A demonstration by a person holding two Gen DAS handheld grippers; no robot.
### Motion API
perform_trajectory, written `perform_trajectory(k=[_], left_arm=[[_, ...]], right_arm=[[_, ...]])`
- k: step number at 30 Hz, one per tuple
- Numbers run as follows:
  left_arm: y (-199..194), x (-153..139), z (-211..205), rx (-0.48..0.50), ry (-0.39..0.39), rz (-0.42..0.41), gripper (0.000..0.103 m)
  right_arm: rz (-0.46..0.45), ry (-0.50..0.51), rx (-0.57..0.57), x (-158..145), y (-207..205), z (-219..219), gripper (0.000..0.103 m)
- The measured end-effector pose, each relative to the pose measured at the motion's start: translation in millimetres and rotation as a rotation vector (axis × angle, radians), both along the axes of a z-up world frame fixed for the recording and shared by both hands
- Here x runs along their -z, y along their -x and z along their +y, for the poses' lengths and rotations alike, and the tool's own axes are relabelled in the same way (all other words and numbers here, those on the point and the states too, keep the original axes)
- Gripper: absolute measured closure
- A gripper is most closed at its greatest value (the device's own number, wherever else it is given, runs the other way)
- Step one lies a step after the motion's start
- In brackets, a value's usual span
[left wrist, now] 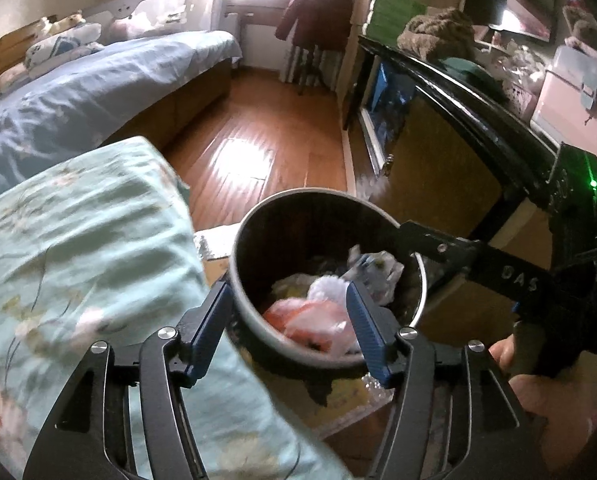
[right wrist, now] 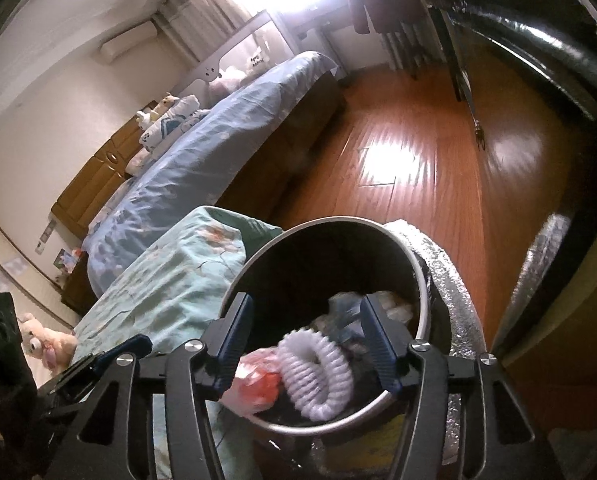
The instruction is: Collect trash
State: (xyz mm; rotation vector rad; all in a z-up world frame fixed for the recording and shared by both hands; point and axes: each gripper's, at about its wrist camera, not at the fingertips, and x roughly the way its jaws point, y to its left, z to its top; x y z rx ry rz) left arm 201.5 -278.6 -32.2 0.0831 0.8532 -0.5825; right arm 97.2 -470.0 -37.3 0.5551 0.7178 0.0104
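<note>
A round dark trash bin [left wrist: 258, 224] with a metal rim stands on the floor beside the bed; it also shows in the right wrist view [right wrist: 326, 248]. Inside lie an orange-and-white plastic bag [left wrist: 306, 320], crumpled paper [left wrist: 374, 268] and a white ribbed foam ring [right wrist: 318, 372]. My left gripper [left wrist: 288, 332] is open above the bin's near rim, holding nothing. My right gripper [right wrist: 306, 344] is open over the bin, the foam ring below and between its fingers, not gripped. The right gripper's black body [left wrist: 498, 268] reaches over the bin from the right in the left wrist view.
A bed corner with a mint floral cover [left wrist: 78, 260] presses against the bin on the left. A blue-covered bed [left wrist: 78, 92] lies beyond. A black-edged cabinet [left wrist: 458, 92] stands on the right. Silver foil matting [right wrist: 450, 280] and wooden floor [left wrist: 266, 136] surround the bin.
</note>
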Motion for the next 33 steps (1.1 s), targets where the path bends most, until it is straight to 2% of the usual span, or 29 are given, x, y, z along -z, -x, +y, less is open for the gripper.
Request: perform_trajectory(k=[9, 14, 16, 20, 26, 28, 31, 33], left_arm=[[36.0, -3.5, 63.5, -0.106, 0.077, 0.002, 0.042], [60.5, -12.5, 91.7, -0.156, 0.099, -0.047, 0.037], [70.8, -17.2, 102.9, -0.180, 0.107, -0.075, 0.033], [83.4, -25.1, 121.6, -0.215, 0.109, -0.118, 0.030], [101.8, -43.6, 148.5, -0.271, 0.117, -0.207, 0.026], [109.8, -52.2, 155.6, -0.295, 0.117, -0.256, 0.016], [122.6, -61.3, 164.1, -0.350, 0.102, -0.361, 0.000], [126.7, -61.7, 166.5, -0.380, 0.080, -0.415, 0.000]], right_arm=[[-0.046, -0.020, -0.026, -9.4, 36.6, 32.9, 0.027], [-0.084, 0.022, -0.039, -16.0, 60.4, 59.6, 0.020], [-0.106, 0.062, -0.045, -21.7, 68.8, 73.6, 0.019], [-0.146, 0.142, -0.054, -32.4, 80.5, 93.1, 0.015], [-0.240, 0.274, -0.047, -60.3, 94.4, 117.7, 0.008], [-0.282, 0.318, -0.031, -71.5, 98.9, 123.6, 0.000], [-0.339, 0.392, -0.001, -82.8, 104.6, 132.9, 0.000], [-0.346, 0.420, 0.003, -83.0, 103.1, 138.1, 0.000]])
